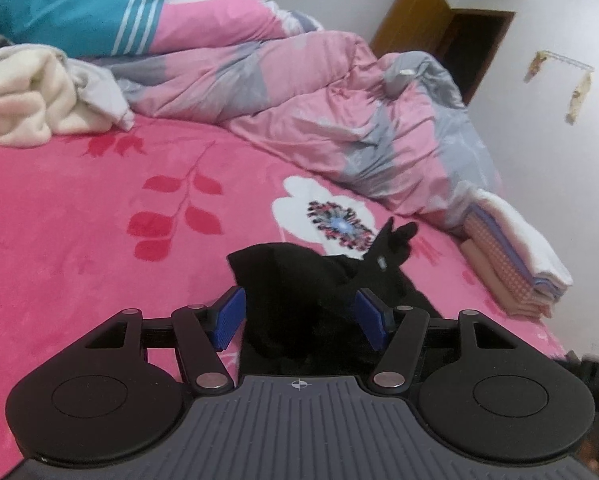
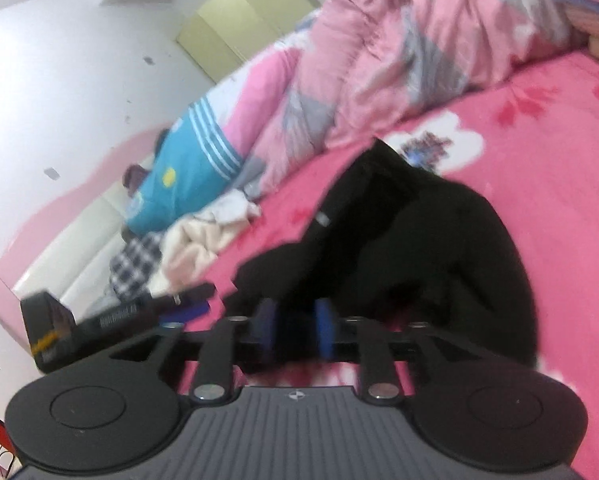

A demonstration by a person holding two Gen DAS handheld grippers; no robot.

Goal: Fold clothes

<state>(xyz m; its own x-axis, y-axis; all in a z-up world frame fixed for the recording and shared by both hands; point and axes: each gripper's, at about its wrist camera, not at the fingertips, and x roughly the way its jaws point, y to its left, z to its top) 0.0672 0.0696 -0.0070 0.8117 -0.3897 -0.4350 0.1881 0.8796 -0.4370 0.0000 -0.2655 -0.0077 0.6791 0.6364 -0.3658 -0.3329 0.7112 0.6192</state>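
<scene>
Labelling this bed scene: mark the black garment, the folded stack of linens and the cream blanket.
black garment [image 1: 295,280], left wrist view, on its bunched middle.
folded stack of linens [image 1: 511,256], left wrist view, on the stack's near side.
cream blanket [image 1: 27,96], left wrist view, on its rumpled top.

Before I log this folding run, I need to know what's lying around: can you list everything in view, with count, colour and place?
black garment: one, black, bunched on the bedsheet just ahead of both grippers
bedsheet: one, hot pink with red leaves and a white flower, covering the bed
duvet: one, pink and grey, rumpled along the far side
cream blanket: one, cream, heaped at far left
folded linens: one stack, white, blue and peach, at the bed's right edge
pillow: one, teal and pink, at the head
left hand-held gripper: black with blue pads, garment between them
right hand-held gripper: same, blurred, jaws apart
</scene>
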